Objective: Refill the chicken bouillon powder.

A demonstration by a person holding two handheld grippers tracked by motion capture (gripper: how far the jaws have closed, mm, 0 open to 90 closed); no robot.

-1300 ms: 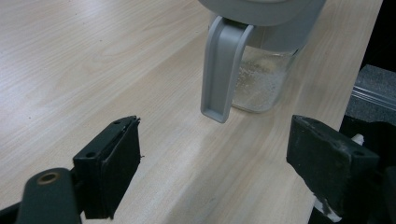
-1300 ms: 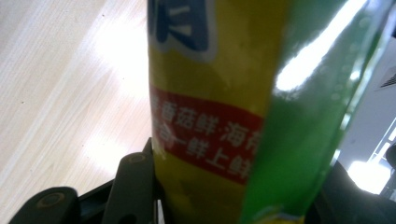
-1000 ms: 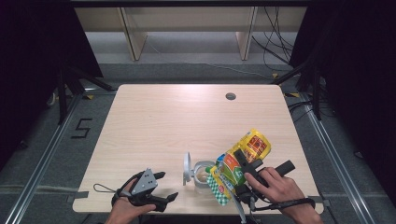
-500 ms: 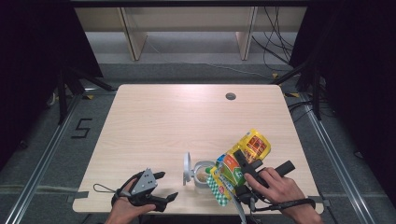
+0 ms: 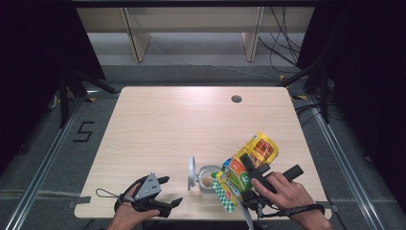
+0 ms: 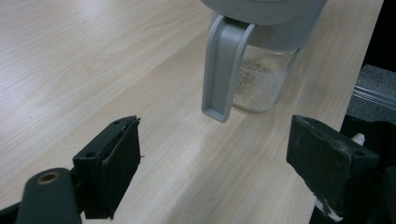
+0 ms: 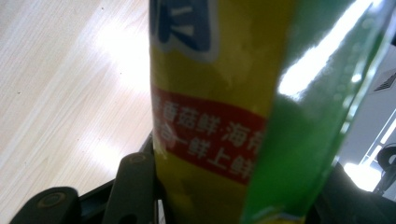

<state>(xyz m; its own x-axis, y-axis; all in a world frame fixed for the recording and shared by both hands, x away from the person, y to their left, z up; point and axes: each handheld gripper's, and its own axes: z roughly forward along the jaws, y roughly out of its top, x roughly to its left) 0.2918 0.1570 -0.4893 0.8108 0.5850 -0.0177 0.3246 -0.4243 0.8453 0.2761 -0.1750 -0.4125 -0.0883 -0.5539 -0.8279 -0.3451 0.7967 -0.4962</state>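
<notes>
Pale wooden table [image 5: 167, 129] fronts bare shelves. At five o'clock, the right gripper [image 5: 246, 175] clamps a yellow-green packet [image 5: 244, 167] tilted over a glass jar [image 5: 209, 178]. At seven o'clock, the left gripper [image 5: 165, 191] rests with jaws released.

Black tongs [image 5: 168, 191], grey three-cornered plate [image 5: 147, 186], trailing cable [image 5: 103, 193]

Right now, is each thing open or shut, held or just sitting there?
Clear glass jar with grey flip lid: upright on the table, lid swung open, pale grains inside.
Yellow, green and orange snack bag: held tilted with its lower end by the jar's mouth.
Right gripper: shut on the bag.
Left gripper: open, holding nothing.
Light wooden table: steady.
</notes>
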